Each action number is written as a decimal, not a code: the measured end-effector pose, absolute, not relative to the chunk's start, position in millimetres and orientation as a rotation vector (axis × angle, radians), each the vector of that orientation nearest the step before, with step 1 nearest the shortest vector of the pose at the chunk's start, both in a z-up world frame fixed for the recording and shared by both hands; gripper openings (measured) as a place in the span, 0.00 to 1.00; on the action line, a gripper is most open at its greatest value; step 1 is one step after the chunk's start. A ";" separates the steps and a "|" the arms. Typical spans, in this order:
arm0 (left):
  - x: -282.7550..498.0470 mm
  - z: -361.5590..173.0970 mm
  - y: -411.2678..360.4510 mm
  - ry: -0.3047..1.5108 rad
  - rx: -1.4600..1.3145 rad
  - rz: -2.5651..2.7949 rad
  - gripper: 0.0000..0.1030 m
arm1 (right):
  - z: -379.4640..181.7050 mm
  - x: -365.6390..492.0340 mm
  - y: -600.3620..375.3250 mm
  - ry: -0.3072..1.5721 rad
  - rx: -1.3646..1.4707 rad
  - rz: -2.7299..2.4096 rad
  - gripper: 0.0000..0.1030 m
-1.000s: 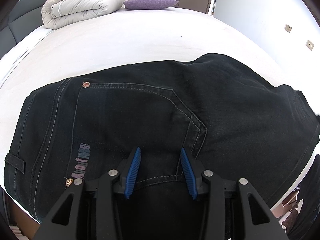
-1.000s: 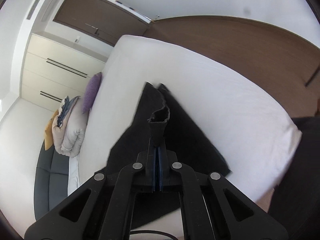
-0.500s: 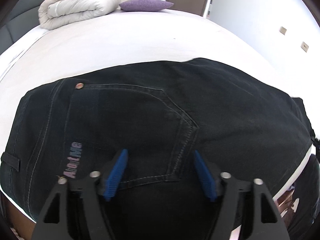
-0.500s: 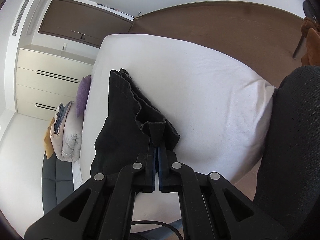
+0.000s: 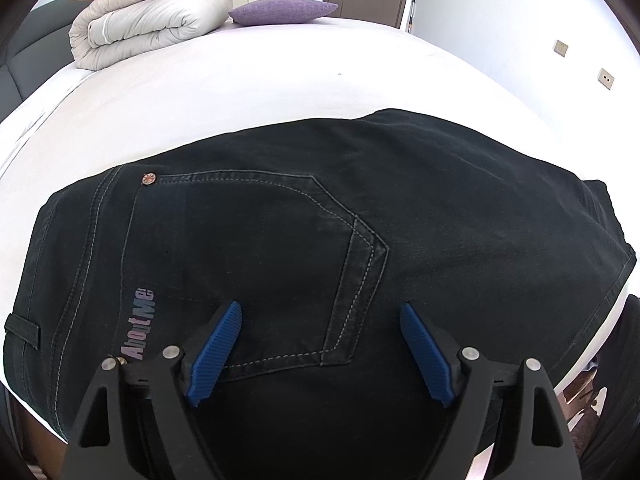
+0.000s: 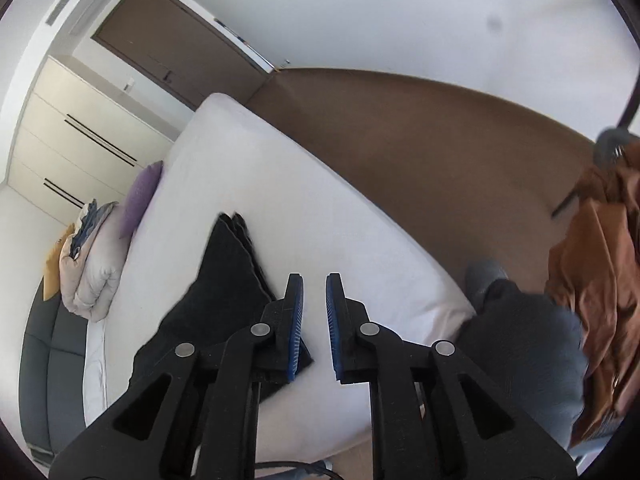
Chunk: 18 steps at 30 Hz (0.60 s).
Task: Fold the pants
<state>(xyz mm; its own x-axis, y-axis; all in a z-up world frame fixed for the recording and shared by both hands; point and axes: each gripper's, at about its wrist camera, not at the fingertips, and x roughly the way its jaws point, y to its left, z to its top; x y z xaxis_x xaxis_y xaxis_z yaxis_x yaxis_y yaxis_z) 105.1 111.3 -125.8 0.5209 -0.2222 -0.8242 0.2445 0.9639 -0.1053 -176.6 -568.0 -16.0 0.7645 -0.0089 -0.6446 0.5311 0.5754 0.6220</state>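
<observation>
Black denim pants [image 5: 320, 240] lie folded flat on the white bed [image 5: 240, 80], back pocket and "AboutMe" print facing up. My left gripper [image 5: 320, 328] hovers just above the pocket, wide open and empty. In the right wrist view the pants [image 6: 224, 280] lie as a dark folded stack on the bed [image 6: 320, 220], left of my right gripper [image 6: 315, 304]. The right gripper is open with a narrow gap and holds nothing, above the bed near its front corner.
A rolled beige duvet [image 5: 152, 24] and a purple pillow [image 5: 284, 10] sit at the far end of the bed. A brown garment [image 6: 596, 280] hangs at the right over the brown floor. A person's grey-clad leg [image 6: 528, 340] stands by the bed corner.
The left gripper opened wider over the pocket. The right gripper, shut on the pants' hem before, let the cloth go onto the stack, opened and pulled back to the right.
</observation>
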 end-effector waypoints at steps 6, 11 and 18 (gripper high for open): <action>103.7 -123.9 104.2 0.981 0.029 -0.277 0.82 | 26.0 -82.7 -550.1 0.670 0.609 -0.119 0.69; 104.8 -124.3 99.5 0.982 0.027 -0.276 0.82 | 15.7 -15.4 -545.1 0.797 0.515 0.030 0.68; 105.1 -126.5 99.6 0.982 0.023 -0.282 0.85 | -8.5 32.8 -549.3 0.908 0.442 0.063 0.38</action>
